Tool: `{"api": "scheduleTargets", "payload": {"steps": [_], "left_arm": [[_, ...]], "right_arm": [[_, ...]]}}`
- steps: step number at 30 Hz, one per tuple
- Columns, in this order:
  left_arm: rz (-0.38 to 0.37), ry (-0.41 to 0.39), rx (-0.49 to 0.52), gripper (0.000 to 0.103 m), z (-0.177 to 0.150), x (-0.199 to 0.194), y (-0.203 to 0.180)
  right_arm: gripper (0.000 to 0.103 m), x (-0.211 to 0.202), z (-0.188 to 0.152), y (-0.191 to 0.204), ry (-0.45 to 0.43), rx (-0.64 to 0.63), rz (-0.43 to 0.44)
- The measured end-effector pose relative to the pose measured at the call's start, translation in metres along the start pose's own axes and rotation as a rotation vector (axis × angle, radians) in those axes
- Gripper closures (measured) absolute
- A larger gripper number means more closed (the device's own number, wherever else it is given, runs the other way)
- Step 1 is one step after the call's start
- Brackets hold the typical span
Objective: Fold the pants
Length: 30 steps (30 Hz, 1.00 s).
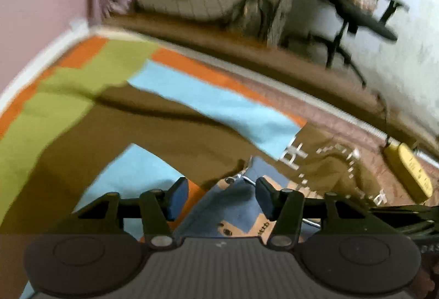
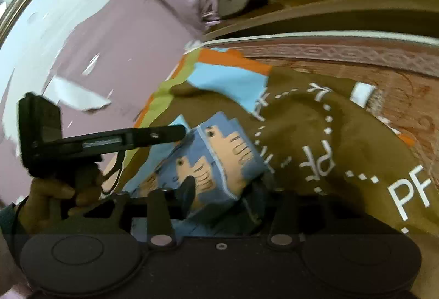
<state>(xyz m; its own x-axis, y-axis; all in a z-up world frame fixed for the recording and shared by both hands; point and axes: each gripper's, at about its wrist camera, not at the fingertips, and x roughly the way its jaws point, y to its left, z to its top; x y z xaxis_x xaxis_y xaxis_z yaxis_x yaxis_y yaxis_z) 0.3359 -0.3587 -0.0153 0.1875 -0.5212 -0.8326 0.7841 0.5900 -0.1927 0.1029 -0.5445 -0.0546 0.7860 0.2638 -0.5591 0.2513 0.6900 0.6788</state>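
Bed [image 1: 343, 118] with reddish patterned cover, colour-block sheet [image 1: 68, 96] spread on it, brown pants [image 1: 164, 131] on top

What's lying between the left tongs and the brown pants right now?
In the left wrist view, a blue cloth with tan prints lies between the open left tongs and the brown pants. It sits in the gap between the fingers, ungripped.

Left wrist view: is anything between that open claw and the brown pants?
Yes. A blue patterned cloth lies directly ahead of the left gripper, in front of the brown pants. The pant legs beyond it lie uncovered.
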Motion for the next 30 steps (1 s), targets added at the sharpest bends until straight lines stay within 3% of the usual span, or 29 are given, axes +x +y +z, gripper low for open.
{"api": "scheduleTargets", "payload": {"steps": [2, 5, 10, 14, 16, 18, 21, 23, 26, 30], "left_arm": [[-0.013, 0.036, -0.003, 0.070, 0.005, 0.013, -0.002], [-0.047, 0.002, -0.001, 0.090, -0.001, 0.013, -0.006], [-0.069, -0.091, 0.054, 0.094, -0.006, -0.006, -0.025], [-0.069, -0.081, 0.141, 0.093, -0.009, -0.010, -0.042], [-0.020, -0.055, 0.169, 0.091, -0.011, -0.001, -0.048], [0.038, -0.045, 0.163, 0.082, -0.012, 0.008, -0.051], [0.073, -0.090, 0.137, 0.058, -0.018, 0.001, -0.050], [0.110, -0.135, 0.164, 0.040, -0.024, -0.011, -0.050], [0.115, -0.112, 0.202, 0.039, -0.029, -0.019, -0.046], [0.156, 0.010, 0.235, 0.039, -0.030, -0.002, -0.040]], "right_arm": [[0.084, 0.001, -0.001, -0.003, -0.009, 0.017, -0.025], [0.095, -0.002, -0.003, -0.005, -0.032, 0.006, -0.044], [0.096, -0.024, -0.010, 0.010, -0.086, -0.100, -0.051], [0.096, -0.039, -0.017, 0.014, -0.084, -0.106, -0.057], [0.095, -0.034, -0.019, 0.010, -0.061, -0.107, -0.089], [0.087, -0.025, -0.020, 0.005, -0.029, -0.096, -0.145], [0.082, -0.028, -0.019, 0.000, -0.027, -0.106, -0.140], [0.066, -0.034, -0.019, 0.005, -0.051, -0.168, -0.135], [0.053, -0.036, -0.018, 0.006, -0.042, -0.178, -0.097], [0.051, -0.023, -0.013, -0.003, 0.036, -0.106, -0.050]]}}
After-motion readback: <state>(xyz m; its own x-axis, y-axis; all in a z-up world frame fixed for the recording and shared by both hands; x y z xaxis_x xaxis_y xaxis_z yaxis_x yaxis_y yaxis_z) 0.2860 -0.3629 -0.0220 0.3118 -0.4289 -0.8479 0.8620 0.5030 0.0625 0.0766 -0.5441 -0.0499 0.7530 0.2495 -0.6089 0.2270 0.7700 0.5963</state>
